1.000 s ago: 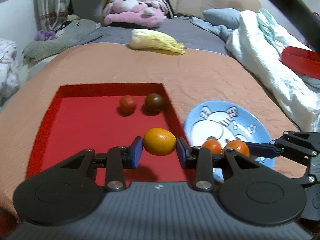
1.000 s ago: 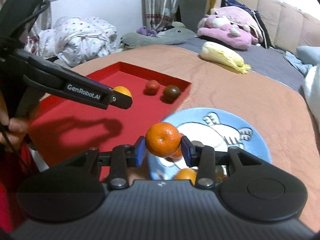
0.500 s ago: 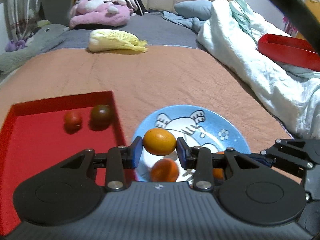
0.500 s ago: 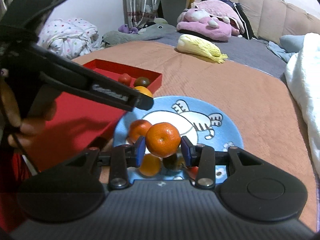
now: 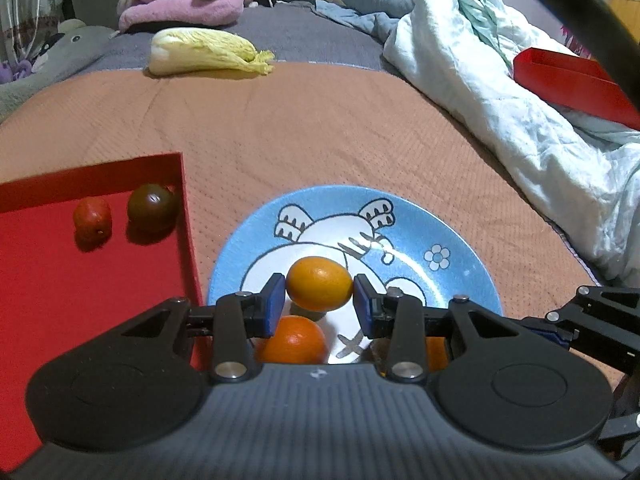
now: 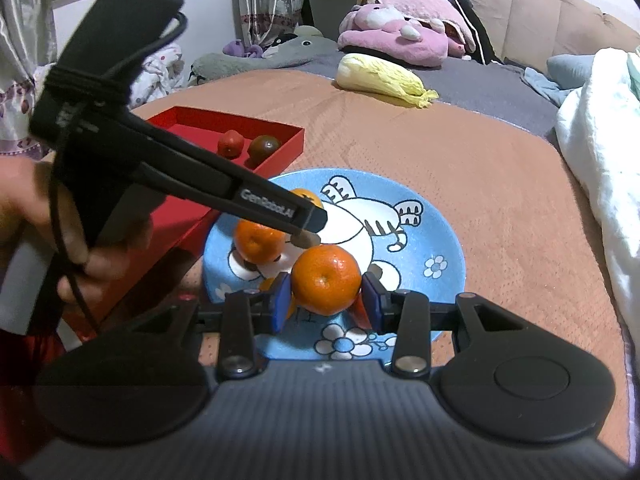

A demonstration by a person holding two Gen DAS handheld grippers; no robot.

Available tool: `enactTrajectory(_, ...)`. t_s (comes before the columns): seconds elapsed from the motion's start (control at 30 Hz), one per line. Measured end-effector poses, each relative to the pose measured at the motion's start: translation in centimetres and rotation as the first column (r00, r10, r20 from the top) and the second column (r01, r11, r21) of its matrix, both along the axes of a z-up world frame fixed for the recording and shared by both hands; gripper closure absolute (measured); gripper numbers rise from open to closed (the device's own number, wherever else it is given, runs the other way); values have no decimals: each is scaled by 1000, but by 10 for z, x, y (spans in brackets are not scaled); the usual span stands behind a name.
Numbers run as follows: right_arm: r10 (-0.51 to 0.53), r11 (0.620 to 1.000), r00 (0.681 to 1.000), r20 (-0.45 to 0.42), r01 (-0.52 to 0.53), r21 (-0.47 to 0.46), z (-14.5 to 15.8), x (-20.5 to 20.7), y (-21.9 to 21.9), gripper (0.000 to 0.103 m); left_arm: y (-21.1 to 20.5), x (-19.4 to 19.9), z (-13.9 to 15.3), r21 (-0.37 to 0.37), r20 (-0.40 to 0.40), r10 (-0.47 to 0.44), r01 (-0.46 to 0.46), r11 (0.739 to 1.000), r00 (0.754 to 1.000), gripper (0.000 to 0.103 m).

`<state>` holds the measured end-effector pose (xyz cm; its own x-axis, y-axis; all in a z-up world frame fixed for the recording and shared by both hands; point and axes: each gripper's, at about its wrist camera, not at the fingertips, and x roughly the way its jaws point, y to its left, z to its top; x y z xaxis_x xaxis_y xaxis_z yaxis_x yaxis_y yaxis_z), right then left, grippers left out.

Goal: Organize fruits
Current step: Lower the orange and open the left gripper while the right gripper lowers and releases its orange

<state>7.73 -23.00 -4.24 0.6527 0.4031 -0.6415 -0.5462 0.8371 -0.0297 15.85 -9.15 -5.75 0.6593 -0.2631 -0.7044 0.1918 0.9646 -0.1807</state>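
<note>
We are in a home bedroom. We see a pink plush toy (image 6: pixel 394 38), a rumpled white duvet (image 5: pixel 500 80) and a padded headboard (image 6: pixel 532 20).

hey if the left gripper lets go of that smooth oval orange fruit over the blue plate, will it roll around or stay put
The smooth oval orange fruit, pinched in the left gripper, will probably roll: it is rounded with no flat side. The blue cartoon plate looks glossy, so little would slow it. The round mandarin lying just below may stop it.

Glossy glazed plate (image 5: pixel 460 240) on rough woven cloth (image 5: pixel 320 128).
</note>
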Motion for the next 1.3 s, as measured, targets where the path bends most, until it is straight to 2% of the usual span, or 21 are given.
enactTrajectory(0.47,6,1000,1000,-4,-6,5,-1,-1,0,62,-2,-2,-3,36,-1,10,-10,999,1000,59)
enactTrajectory(0.53,6,1000,1000,-4,-6,5,-1,-2,0,62,-1,-3,-3,36,0,14,-14,999,1000,58)
enactTrajectory(0.6,3,1000,1000,-3,-3,4,0,-2,1,62,0,-4,-3,31,-3,19,-18,999,1000,47)
enactTrajectory(0.8,-5,1000,1000,-5,5,0,-1,-2,0,61,2,-9,-3,35,0,23,-23,999,1000,39)
enactTrajectory(1.03,-21,1000,1000,-8,21,8,-2,0,-1,61,9,-17,-2,28,12,24,-24,999,1000,34)
enactTrajectory(1.27,-92,995,996,-7,92,49,0,17,-4,61,21,-39,10,1,64,-5,5,1000,998,33)
enactTrajectory(1.3,-101,994,995,-12,101,50,-1,21,-4,61,25,-44,13,1,75,8,-8,1000,997,30)
